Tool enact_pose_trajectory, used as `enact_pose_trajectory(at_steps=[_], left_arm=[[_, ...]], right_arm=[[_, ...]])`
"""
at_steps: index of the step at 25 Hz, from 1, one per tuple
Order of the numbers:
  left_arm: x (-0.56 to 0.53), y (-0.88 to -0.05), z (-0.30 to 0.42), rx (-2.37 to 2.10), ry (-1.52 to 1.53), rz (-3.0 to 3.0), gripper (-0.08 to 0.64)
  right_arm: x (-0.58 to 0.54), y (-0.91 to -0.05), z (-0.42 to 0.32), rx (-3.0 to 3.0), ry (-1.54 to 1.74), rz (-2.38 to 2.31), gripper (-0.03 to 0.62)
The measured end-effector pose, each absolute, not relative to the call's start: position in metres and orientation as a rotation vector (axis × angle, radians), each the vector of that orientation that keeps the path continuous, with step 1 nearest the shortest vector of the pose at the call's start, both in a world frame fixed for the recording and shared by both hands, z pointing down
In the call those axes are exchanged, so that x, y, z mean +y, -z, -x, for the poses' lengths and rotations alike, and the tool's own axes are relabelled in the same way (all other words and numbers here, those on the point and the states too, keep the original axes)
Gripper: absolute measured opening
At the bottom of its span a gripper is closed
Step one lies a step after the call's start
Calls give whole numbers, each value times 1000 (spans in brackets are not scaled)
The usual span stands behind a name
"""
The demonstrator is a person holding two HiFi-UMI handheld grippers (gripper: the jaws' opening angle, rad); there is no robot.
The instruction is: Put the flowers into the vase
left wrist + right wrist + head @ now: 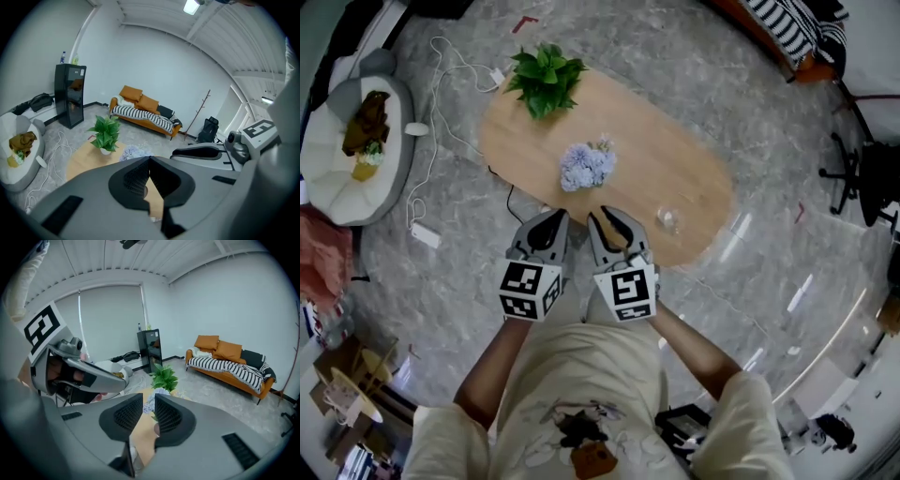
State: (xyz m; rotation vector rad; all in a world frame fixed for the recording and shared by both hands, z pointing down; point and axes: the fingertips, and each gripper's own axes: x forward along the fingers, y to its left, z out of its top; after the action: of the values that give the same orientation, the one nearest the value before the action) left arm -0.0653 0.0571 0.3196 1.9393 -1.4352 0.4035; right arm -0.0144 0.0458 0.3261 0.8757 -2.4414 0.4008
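Side by side at the near edge of the table (694, 178), the left gripper (546, 225) has its jaws closed tip to tip on nothing, and the right gripper (609, 223) stands narrowly parted and empty. Pale blue flowers (587, 165) lie bunched at the table's middle; I cannot tell which way their stems run. A clear glass vase (667, 220) sits by the table's near edge and a potted plant (546, 80) at its far end, with bare wood between them.
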Motion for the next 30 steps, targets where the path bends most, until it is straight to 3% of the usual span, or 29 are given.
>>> enact_pose_trajectory(at_steps=[30], left_arm=[[89, -176, -44, -1327, -435, -2274, 8]], right_arm=[[57, -180, -81, -2636, -582, -1095, 31]])
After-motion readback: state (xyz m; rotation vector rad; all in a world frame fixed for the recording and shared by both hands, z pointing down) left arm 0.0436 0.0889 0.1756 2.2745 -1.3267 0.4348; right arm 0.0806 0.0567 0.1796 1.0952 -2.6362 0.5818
